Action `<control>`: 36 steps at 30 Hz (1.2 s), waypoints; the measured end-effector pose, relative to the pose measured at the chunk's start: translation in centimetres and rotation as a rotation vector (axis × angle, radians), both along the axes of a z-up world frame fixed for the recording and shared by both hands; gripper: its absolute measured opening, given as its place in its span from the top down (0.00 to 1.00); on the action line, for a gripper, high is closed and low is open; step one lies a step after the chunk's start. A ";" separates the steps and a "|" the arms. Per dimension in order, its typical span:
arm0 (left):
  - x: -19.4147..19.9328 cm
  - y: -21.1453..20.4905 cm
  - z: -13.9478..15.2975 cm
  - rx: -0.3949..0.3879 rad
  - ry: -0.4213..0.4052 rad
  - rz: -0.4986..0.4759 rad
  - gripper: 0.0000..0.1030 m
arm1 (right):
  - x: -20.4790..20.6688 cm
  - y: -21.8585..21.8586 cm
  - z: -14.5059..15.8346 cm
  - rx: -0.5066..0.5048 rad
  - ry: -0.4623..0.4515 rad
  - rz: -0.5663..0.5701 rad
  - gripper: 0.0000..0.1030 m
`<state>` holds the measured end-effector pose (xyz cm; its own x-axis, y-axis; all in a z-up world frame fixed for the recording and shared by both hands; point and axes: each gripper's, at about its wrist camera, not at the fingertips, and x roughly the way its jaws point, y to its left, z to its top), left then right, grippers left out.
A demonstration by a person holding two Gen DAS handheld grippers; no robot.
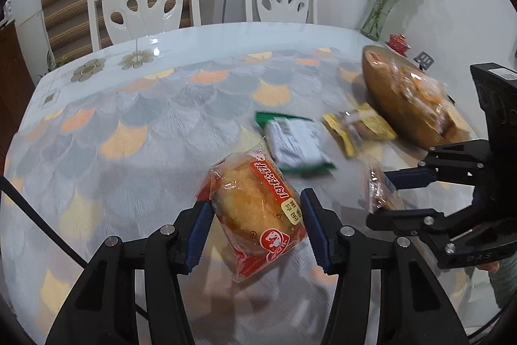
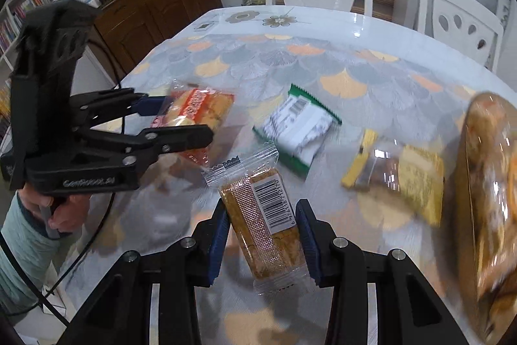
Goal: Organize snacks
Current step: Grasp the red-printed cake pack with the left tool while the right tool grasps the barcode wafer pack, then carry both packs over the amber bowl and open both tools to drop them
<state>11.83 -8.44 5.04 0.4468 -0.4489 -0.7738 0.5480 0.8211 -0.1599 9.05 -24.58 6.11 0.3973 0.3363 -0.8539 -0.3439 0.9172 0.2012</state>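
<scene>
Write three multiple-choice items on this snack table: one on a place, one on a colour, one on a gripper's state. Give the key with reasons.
1. Where does the green-edged packet lie?
A. in the wooden bowl
B. flat on the tablecloth
C. on a chair

2. What colour is the wrapper of the bun packet in the left gripper?
A. red and clear
B. blue
C. black

3. What is the right gripper doing?
A. hanging open over bare cloth
B. gripping the yellow packet
C. clamped on a clear barcoded cake packet

Key: 1 B, it lies on the cloth between the grippers and the wooden bowl. 2 A, red print frames a clear window over the bun. 3 C, both blue pads press the packet's sides.
</scene>
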 end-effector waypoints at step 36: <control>-4.0 -20.8 10.8 -0.126 -0.069 -0.338 0.50 | -12.1 -22.8 11.1 0.077 -0.177 -0.636 0.61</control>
